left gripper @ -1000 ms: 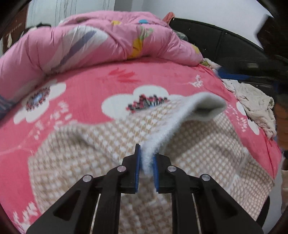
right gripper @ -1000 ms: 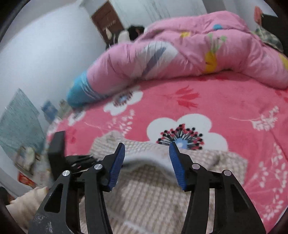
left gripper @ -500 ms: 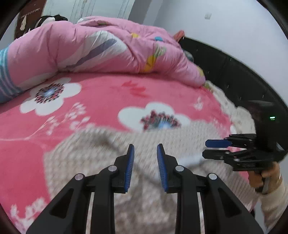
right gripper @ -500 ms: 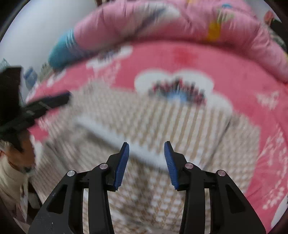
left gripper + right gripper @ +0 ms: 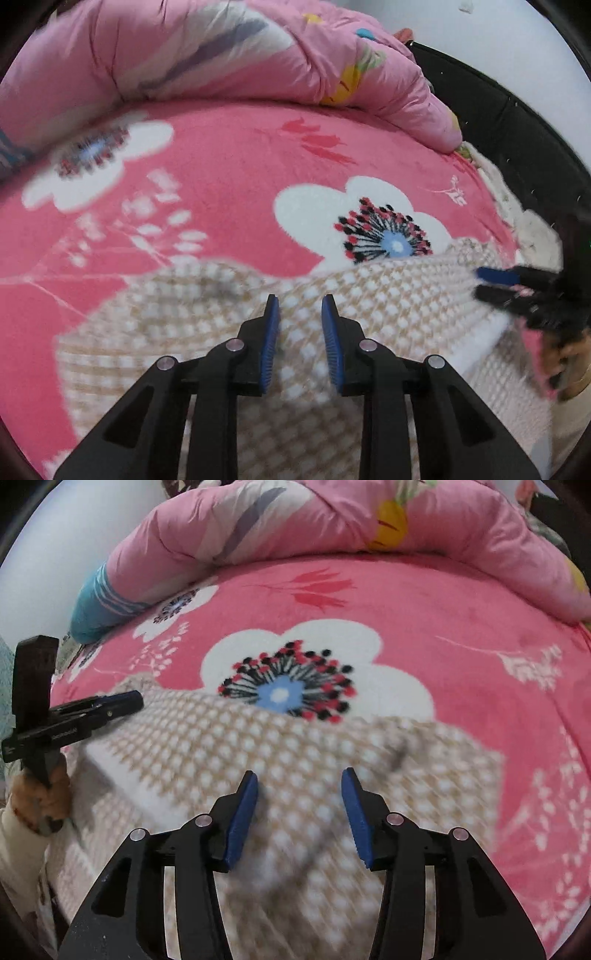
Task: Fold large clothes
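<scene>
A beige and white checked fleece garment (image 5: 369,302) lies folded on the pink flowered bed cover (image 5: 229,192); it also shows in the right wrist view (image 5: 258,753). My left gripper (image 5: 300,306) is open and empty just above the garment. My right gripper (image 5: 299,781) is open wider, also empty above the garment. The right gripper shows at the right edge of the left wrist view (image 5: 517,284), and the left gripper shows at the left of the right wrist view (image 5: 88,712).
A pink quilt (image 5: 221,55) is bunched along the far side of the bed. A black headboard (image 5: 517,122) runs on the right, with a cream cloth (image 5: 528,221) lying below it. A blue striped pillow (image 5: 99,605) lies at the left.
My left gripper let go of the garment's white edge and opened. The raised edge dropped flat onto the garment. Both grippers drew back and now hover over the cloth.
</scene>
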A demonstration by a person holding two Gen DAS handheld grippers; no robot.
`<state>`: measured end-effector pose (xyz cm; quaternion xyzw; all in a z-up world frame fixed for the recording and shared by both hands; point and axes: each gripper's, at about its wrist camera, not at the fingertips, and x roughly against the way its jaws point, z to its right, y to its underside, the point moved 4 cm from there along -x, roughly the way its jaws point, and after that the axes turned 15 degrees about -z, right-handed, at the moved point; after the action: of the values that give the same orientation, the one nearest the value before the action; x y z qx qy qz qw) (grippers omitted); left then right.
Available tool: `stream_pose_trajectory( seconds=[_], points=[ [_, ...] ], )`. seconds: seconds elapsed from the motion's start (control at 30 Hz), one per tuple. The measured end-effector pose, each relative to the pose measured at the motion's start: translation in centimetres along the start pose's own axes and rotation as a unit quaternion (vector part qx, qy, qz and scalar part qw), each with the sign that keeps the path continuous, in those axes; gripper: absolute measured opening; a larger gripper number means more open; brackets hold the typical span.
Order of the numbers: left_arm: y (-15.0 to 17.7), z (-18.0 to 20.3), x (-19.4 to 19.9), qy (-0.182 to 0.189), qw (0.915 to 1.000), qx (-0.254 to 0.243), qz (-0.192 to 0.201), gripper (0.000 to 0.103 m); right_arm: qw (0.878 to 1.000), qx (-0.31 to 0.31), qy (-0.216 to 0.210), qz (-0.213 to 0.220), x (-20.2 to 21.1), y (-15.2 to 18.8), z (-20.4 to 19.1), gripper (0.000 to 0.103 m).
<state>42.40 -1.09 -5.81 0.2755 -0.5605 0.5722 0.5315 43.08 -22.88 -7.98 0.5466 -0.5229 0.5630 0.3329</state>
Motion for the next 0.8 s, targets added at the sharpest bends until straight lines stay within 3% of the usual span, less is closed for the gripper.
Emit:
stream_pose_trajectory(
  seconds=[0.03, 0.1, 0.2, 0.23, 0.27, 0.33, 0.37, 0.43, 0.57, 0.67, 0.8],
  points=[
    [-0.1, 0.3, 0.8, -0.002, 0.9999, -0.006, 0.012, 0.023, 1.0, 0.004, 0.004, 0.013, 1.1, -0.3, -0.4, 0.046],
    [-0.7, 1.5, 3.1, 0.03, 0.9979, -0.025, 0.052, 0.023, 0.999, 0.009, -0.019, 0.031, 2.3, -1.5, -1.3, 0.046],
    [-1.5, 4.2, 3.0, 0.052, 0.996, -0.05, 0.054, 0.023, 0.999, 0.024, -0.035, 0.031, 1.1, -3.5, -4.3, 0.046],
    [-1.5, 5.1, 2.2, 0.041, 0.9966, -0.061, 0.038, 0.023, 0.999, 0.032, -0.035, 0.019, -0.2, -3.9, -5.4, 0.046],
    [-1.1, 6.2, 0.4, 0.012, 0.9967, -0.08, 0.008, 0.024, 0.999, 0.044, -0.02, -0.008, -2.6, -3.7, -6.6, 0.046],
    [0.5, 7.0, -3.4, -0.046, 0.9922, -0.105, -0.049, 0.024, 0.998, 0.055, 0.002, -0.018, -4.5, -2.5, -7.0, 0.047],
    [1.4, 6.9, -3.7, -0.049, 0.9916, -0.113, -0.039, 0.024, 0.998, 0.061, -0.004, -0.008, -4.5, -1.3, -6.8, 0.047],
    [2.5, 6.3, -2.6, -0.037, 0.9923, -0.117, -0.017, 0.024, 0.998, 0.062, -0.016, -0.009, -3.8, 0.4, -5.9, 0.047],
    [4.4, 4.9, -0.8, -0.027, 0.993, -0.113, -0.017, 0.024, 0.997, 0.078, 0.006, -0.018, -1.6, 4.0, -4.6, 0.047],
    [5.1, 4.8, 0.8, -0.025, 0.9931, -0.114, -0.009, 0.024, 0.997, 0.057, 0.025, -0.034, 0.8, 4.5, -4.1, 0.048],
    [4.2, 5.3, 3.4, 0.022, 0.9958, -0.083, 0.032, 0.024, 0.999, 0.03, 0.003, 0.012, 3.4, 3.2, -4.3, 0.048]
  ],
)
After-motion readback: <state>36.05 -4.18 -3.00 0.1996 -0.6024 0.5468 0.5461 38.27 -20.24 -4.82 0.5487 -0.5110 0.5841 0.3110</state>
